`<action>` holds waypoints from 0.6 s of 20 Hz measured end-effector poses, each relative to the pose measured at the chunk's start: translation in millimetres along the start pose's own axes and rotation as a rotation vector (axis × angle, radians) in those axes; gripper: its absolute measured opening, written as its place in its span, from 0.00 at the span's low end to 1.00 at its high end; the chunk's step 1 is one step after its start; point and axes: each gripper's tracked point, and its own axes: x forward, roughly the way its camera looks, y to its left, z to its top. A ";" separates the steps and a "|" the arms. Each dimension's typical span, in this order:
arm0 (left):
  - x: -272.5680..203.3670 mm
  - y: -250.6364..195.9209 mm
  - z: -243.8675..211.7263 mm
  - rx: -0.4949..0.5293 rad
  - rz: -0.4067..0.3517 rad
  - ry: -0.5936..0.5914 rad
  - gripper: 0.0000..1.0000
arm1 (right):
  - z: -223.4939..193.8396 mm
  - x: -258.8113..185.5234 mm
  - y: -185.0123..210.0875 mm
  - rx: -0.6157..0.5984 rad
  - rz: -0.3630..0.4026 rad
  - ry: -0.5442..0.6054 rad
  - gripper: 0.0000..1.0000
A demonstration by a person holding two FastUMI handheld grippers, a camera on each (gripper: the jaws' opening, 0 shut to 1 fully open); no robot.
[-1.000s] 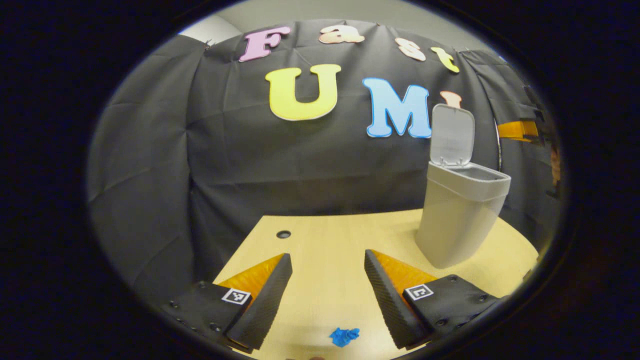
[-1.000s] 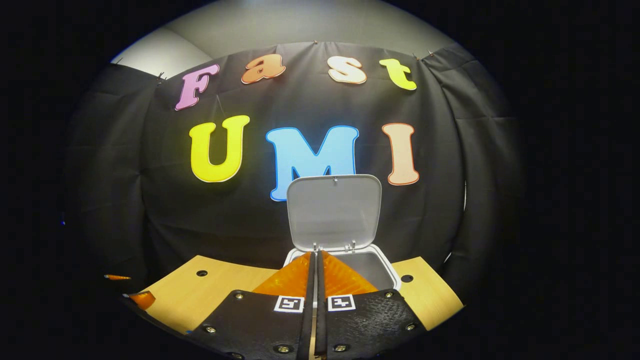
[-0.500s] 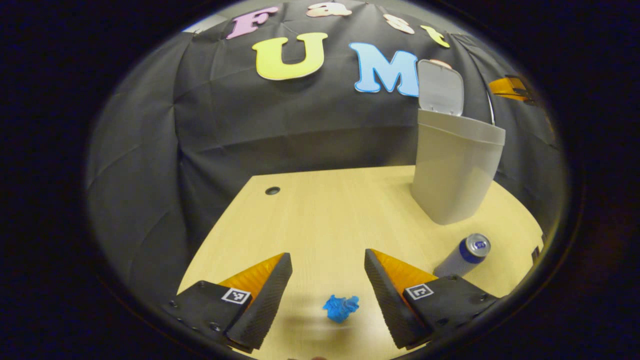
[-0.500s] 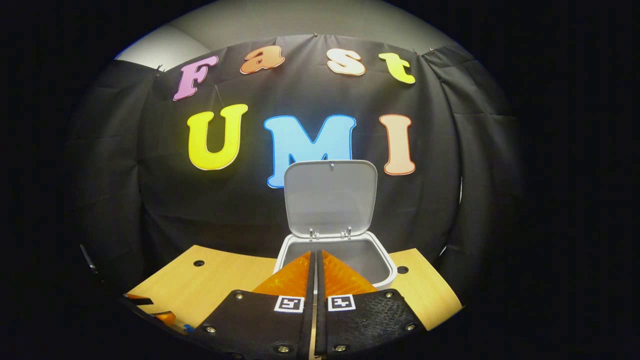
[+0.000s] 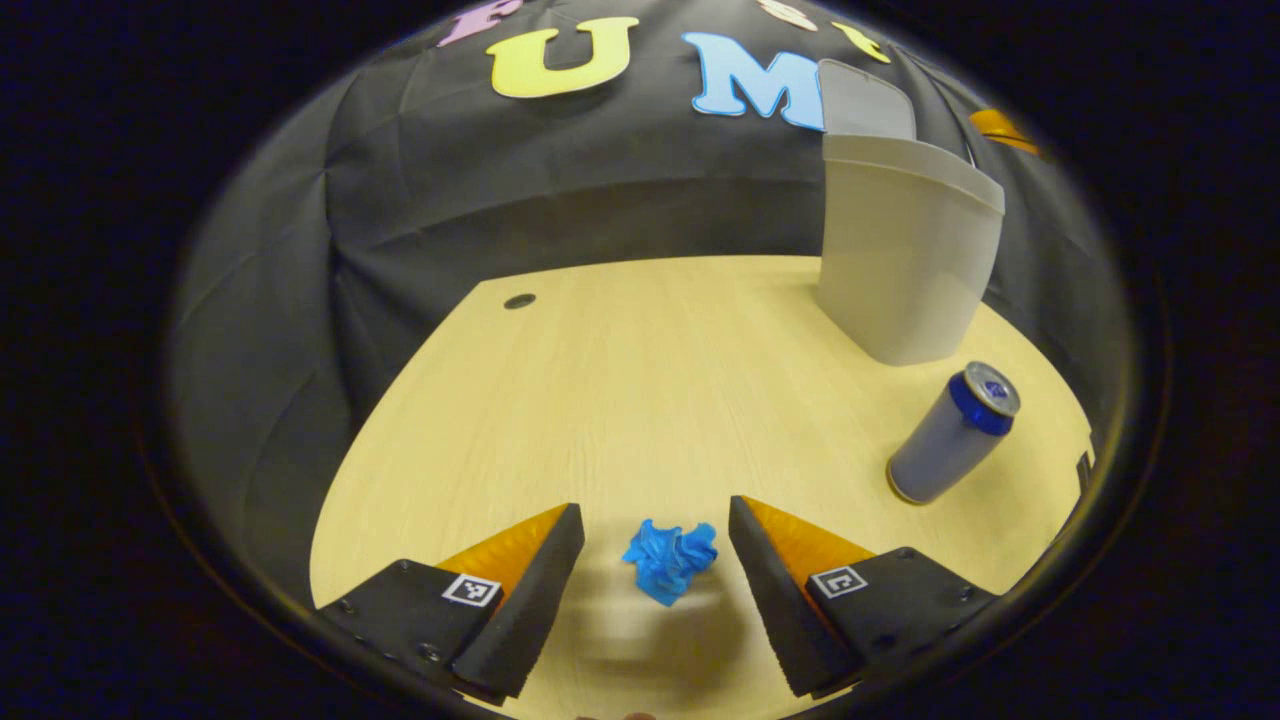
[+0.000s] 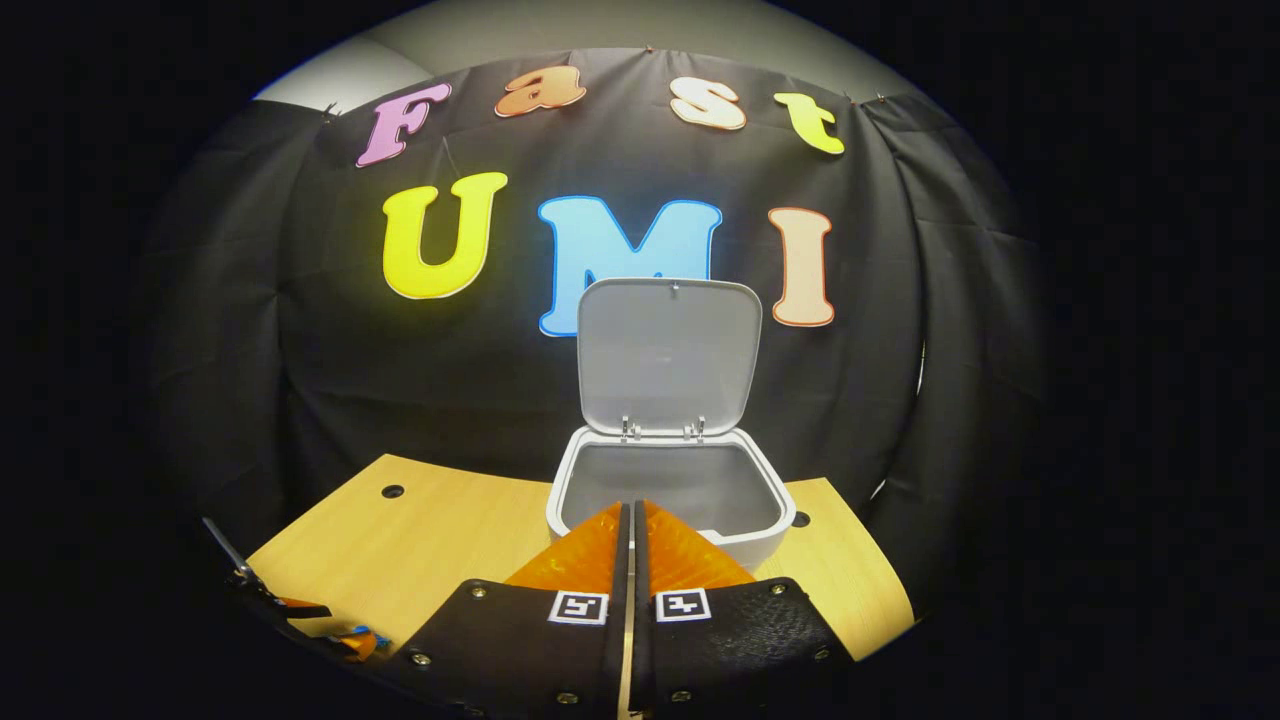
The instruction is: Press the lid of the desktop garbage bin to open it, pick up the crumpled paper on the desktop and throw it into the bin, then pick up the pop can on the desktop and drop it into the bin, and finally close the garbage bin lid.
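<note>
Your left gripper (image 5: 655, 520) is spread wide and holds nothing. The small crumpled ball of blue paper (image 5: 668, 558) lies on the pale wooden desktop (image 5: 640, 380) directly between its two fingers, a touch nearer the right one, touching neither. The wad has no clear long axis, so I judge a straight close should catch it. The tall grey plastic bin (image 5: 905, 260) stands ahead and to the right, its hinged lid (image 6: 668, 355) upright and open. A silver pop can with a blue top (image 5: 950, 435) stands near the bin. Your right gripper (image 6: 631, 520) is closed, fingers together on nothing, just before the bin's open mouth, well away from the paper.
</note>
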 end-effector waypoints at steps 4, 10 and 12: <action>12.2 -10.0 -19.4 -0.007 -0.018 0.036 0.97 | -5.8 -1.9 2.4 -0.018 0.000 0.027 0.03; 29.0 -9.1 -33.3 -0.011 -0.018 0.079 0.97 | -11.9 -0.4 4.1 -0.036 -0.004 0.050 0.03; 31.1 -9.8 -30.7 -0.013 -0.019 0.070 0.97 | -12.9 1.1 2.5 -0.040 -0.007 0.058 0.03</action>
